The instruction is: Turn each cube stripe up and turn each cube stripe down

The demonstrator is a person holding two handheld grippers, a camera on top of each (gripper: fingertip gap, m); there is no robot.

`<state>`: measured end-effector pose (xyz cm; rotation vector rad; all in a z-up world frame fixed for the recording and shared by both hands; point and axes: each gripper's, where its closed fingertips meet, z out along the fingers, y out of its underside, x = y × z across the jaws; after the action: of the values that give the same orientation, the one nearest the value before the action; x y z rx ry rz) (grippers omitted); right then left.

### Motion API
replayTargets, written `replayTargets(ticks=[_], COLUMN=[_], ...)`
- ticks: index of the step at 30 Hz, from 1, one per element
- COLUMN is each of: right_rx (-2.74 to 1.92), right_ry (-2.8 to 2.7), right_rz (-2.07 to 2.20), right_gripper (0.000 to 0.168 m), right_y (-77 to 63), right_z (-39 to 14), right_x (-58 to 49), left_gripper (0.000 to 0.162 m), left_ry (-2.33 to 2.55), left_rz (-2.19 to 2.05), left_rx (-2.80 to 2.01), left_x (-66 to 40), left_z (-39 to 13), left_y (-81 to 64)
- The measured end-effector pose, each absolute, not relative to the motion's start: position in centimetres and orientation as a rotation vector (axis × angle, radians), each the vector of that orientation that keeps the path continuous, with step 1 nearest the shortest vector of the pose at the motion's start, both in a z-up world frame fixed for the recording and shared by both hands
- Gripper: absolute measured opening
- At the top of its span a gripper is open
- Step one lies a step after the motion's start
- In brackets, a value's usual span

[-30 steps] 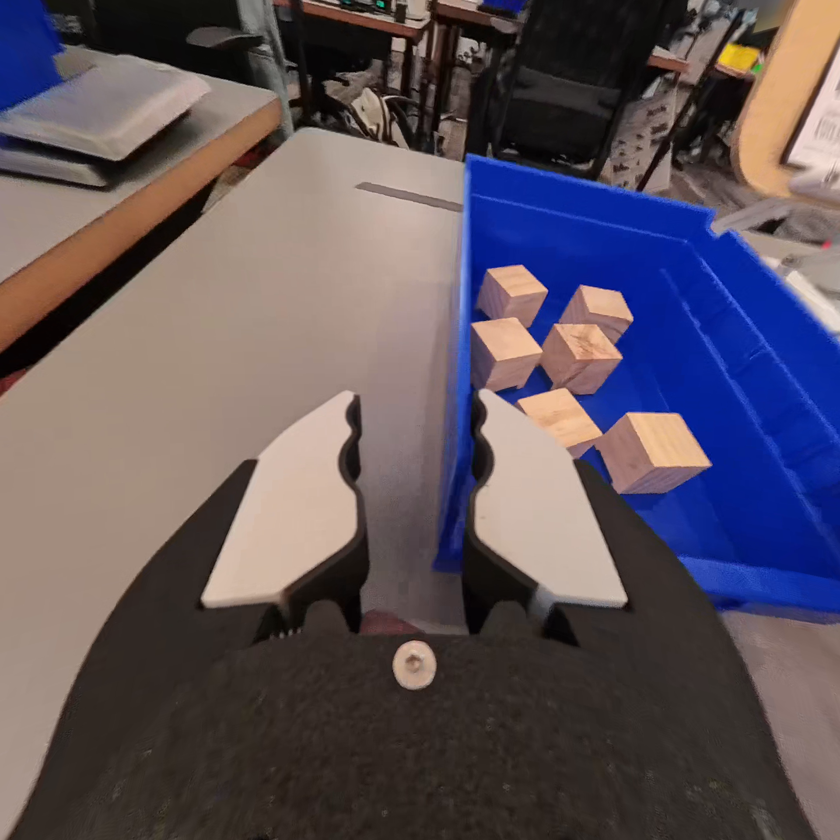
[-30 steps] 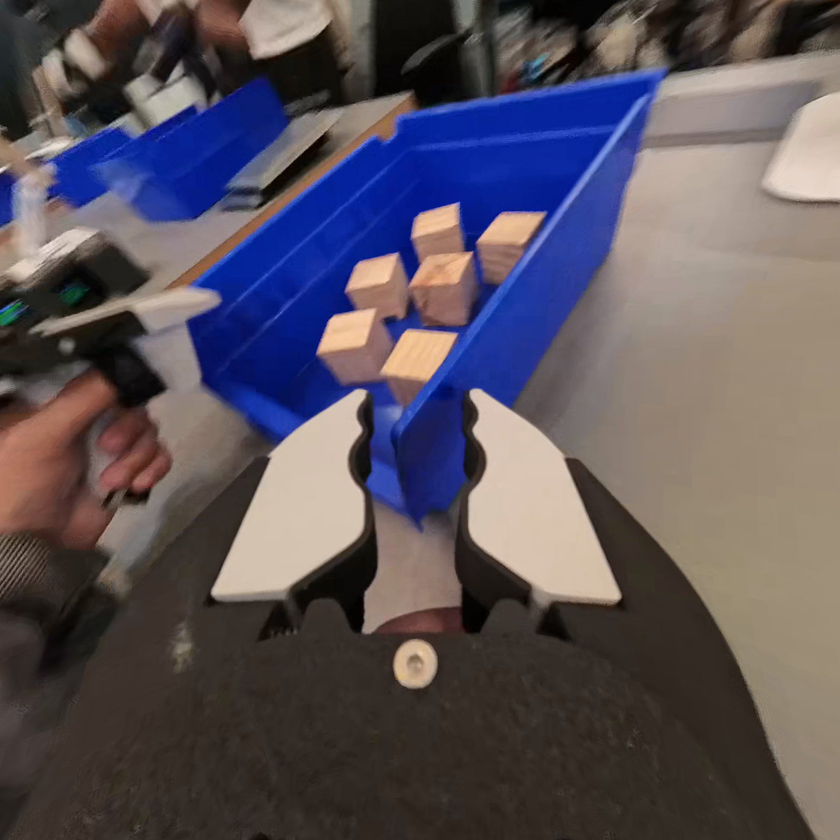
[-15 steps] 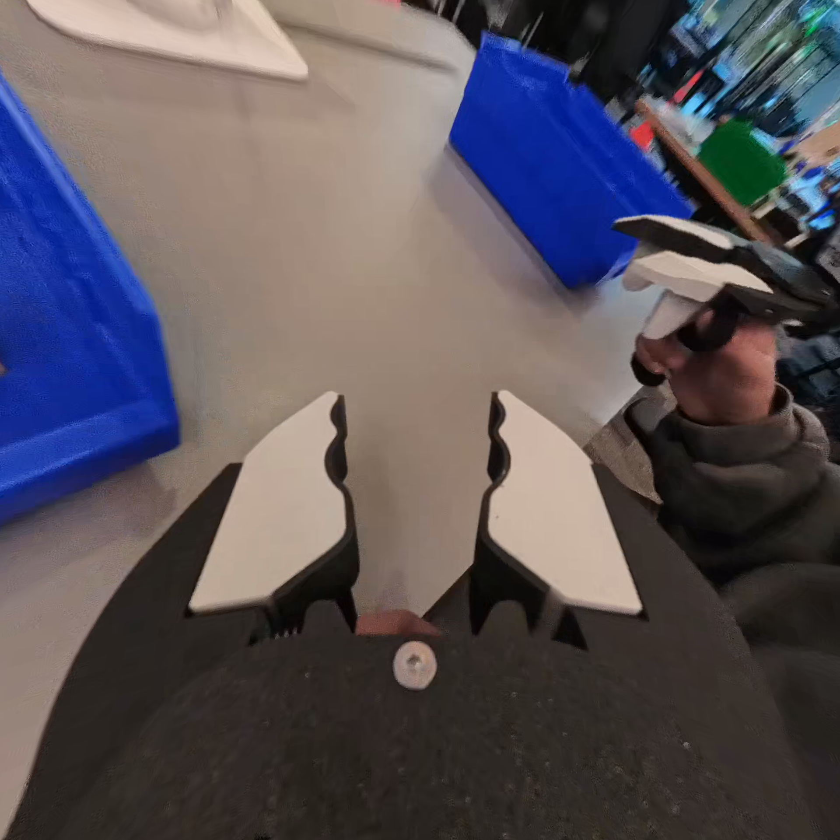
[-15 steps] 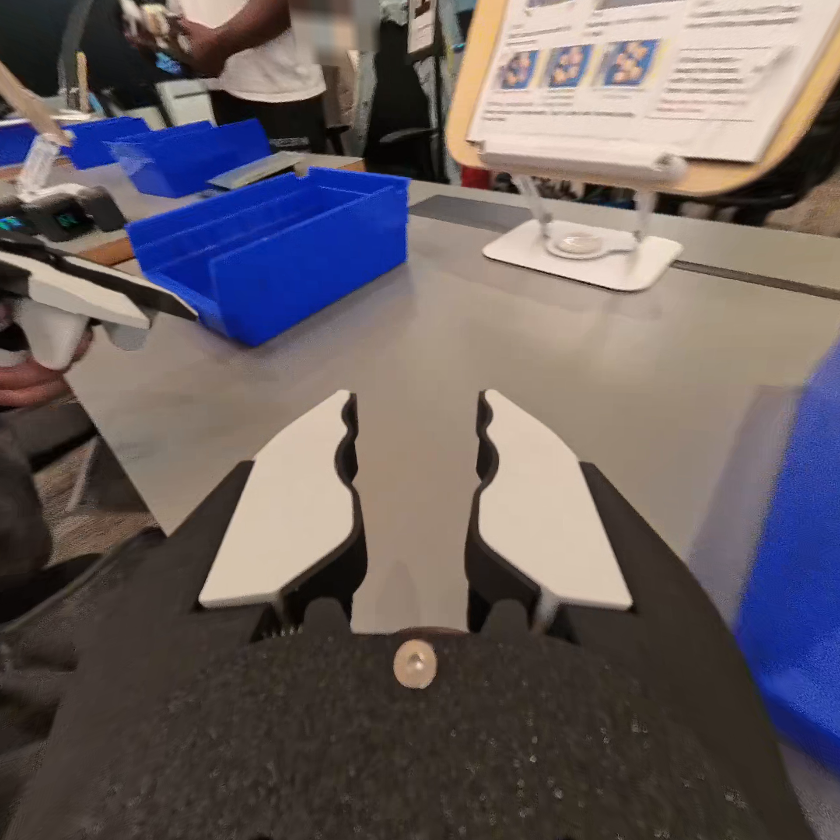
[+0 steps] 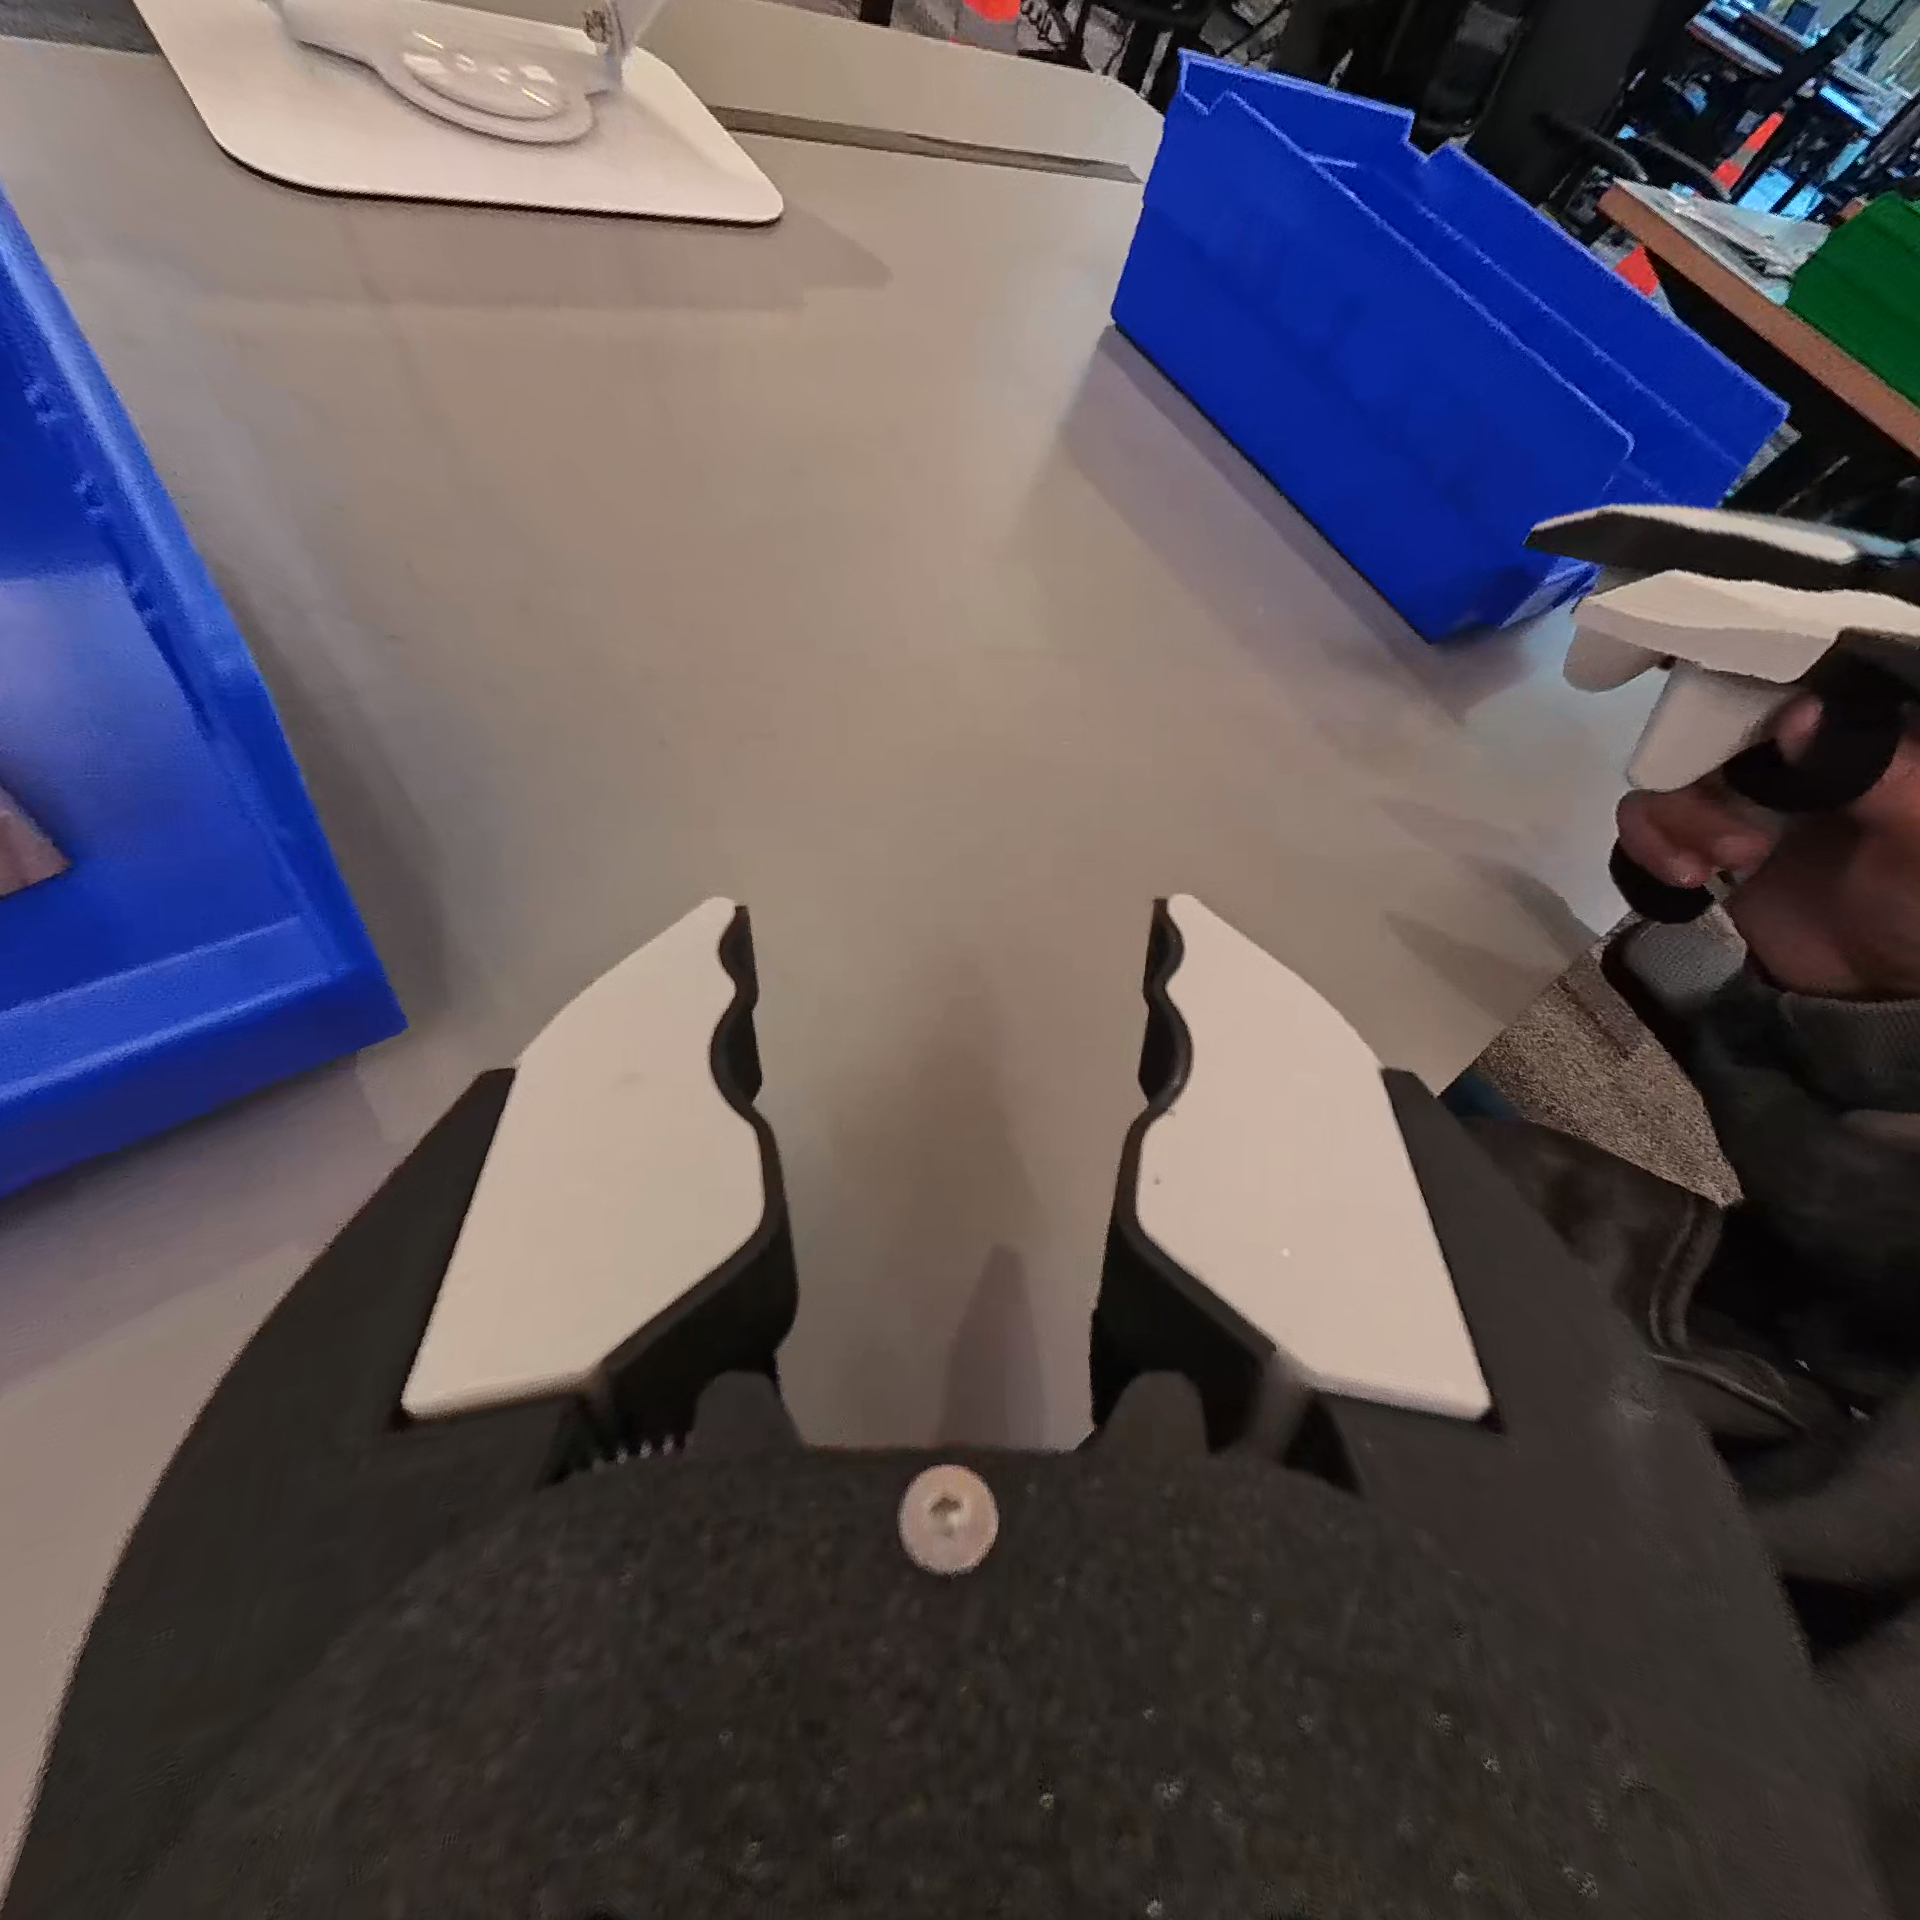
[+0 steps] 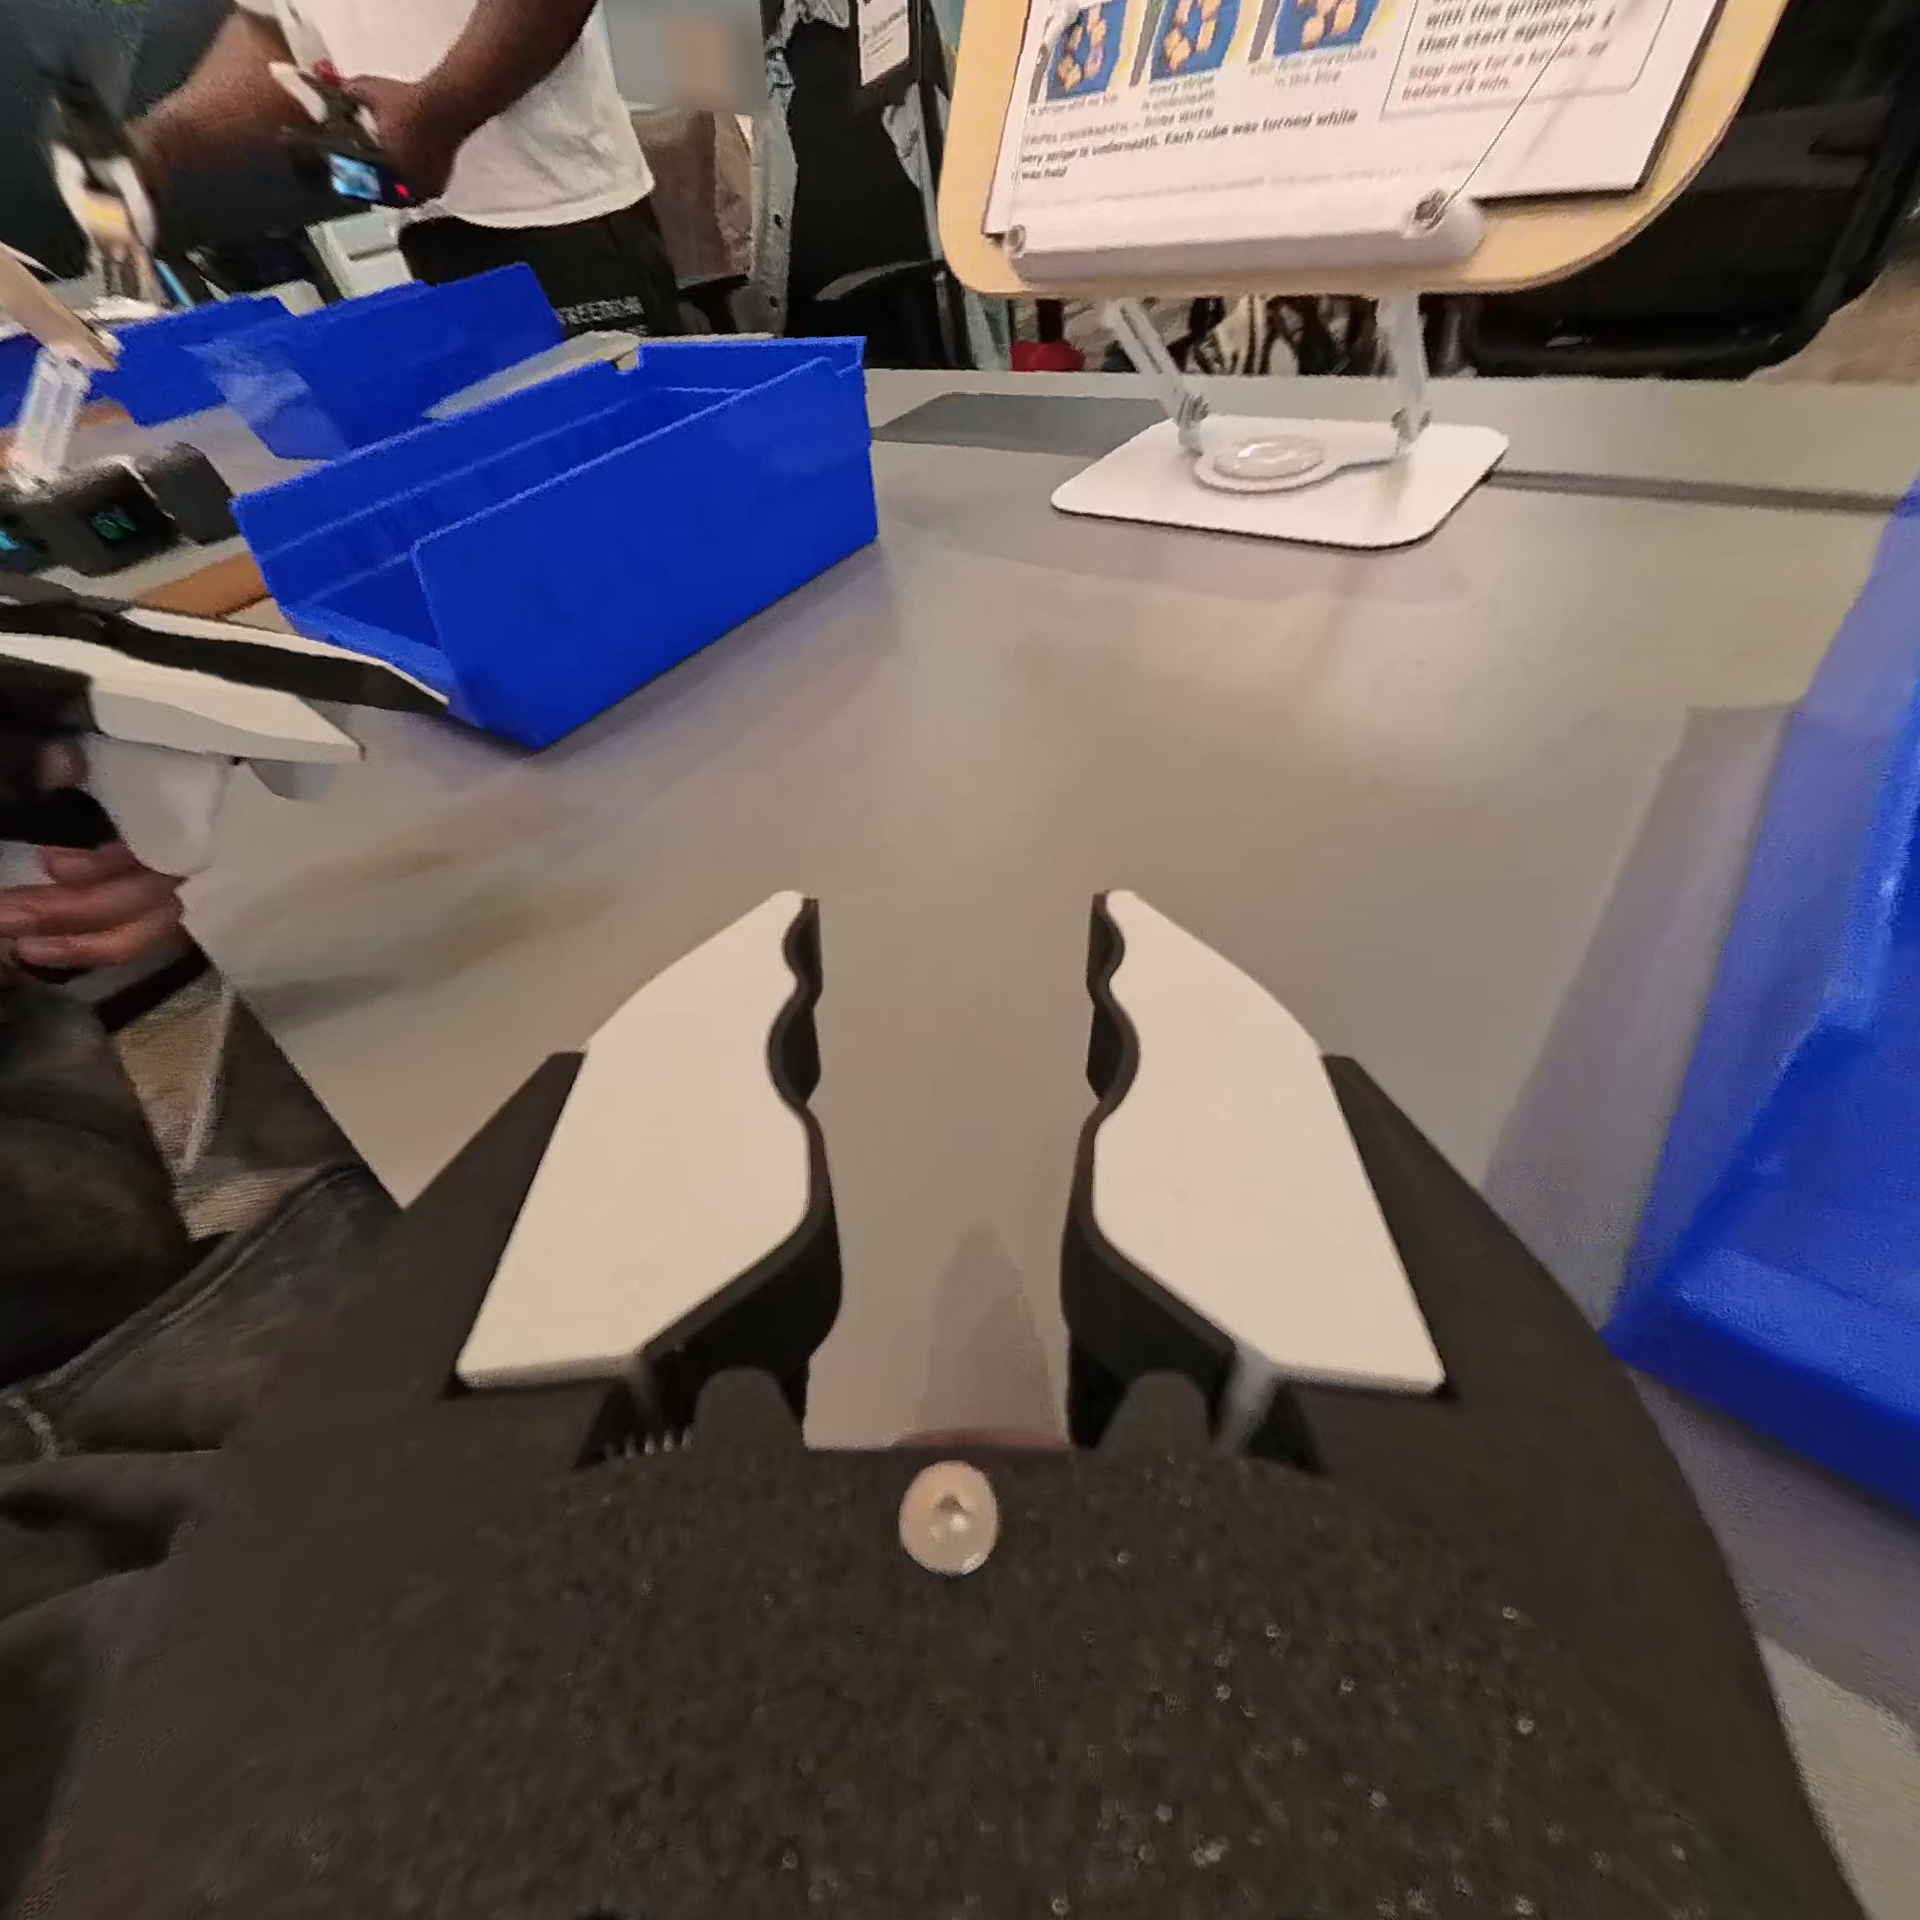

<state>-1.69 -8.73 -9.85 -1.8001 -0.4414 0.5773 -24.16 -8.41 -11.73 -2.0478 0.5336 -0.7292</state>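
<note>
Here, in the left wrist view, the left gripper (image 5: 951,920) holds its smooth white fingers apart over the matte grey table (image 5: 779,540); one blurred cube (image 5: 23,844) shows, cut off, in the glossy blue bin (image 5: 156,790). In the right wrist view, the right gripper (image 6: 948,920) gapes likewise, empty; a blurred bin (image 6: 1808,1091) hides any cubes.

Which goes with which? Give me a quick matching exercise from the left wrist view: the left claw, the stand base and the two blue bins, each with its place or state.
1. left claw
2. white stand base
3. far blue bin
4. near blue bin

a. cut off at the picture's left edge
b. open over the bare table
c. flat at the table's far end
d. on the table's right side

Pairs: 1-b, 2-c, 3-d, 4-a
</note>
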Motion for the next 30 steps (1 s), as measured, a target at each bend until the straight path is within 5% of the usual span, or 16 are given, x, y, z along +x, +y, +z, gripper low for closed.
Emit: replayTargets(ticks=[6,13,15,30], right_rx=[-1.805,-1.789,-1.816,-1.901], right_ry=[-0.410,-0.518,-0.586,-0.674], right_rz=[0.657,0.671,0.629,0.521], right_gripper=[0.050,0.064,0.076,0.082], right_y=[-9.0,-9.8,-9.9,-10.1], right_z=[-9.4,-9.2,-10.2,-11.4], right_x=[-1.5,-3.1,-3.8,-3.3], left_gripper=[0.070,0.064,0.067,0.051], left_ry=[0.595,0.929,1.172,1.810], left_rz=[-0.759,-0.438,-0.309,-0.188], left_rx=[-2.062,-2.116,-2.157,-2.374], left_x=[-23.9,-32.9,-34.7,-38.0], left_z=[-11.7,-5.8,-7.0,-17.6], left_y=[-9.1,-5.9,-4.1,4.8])
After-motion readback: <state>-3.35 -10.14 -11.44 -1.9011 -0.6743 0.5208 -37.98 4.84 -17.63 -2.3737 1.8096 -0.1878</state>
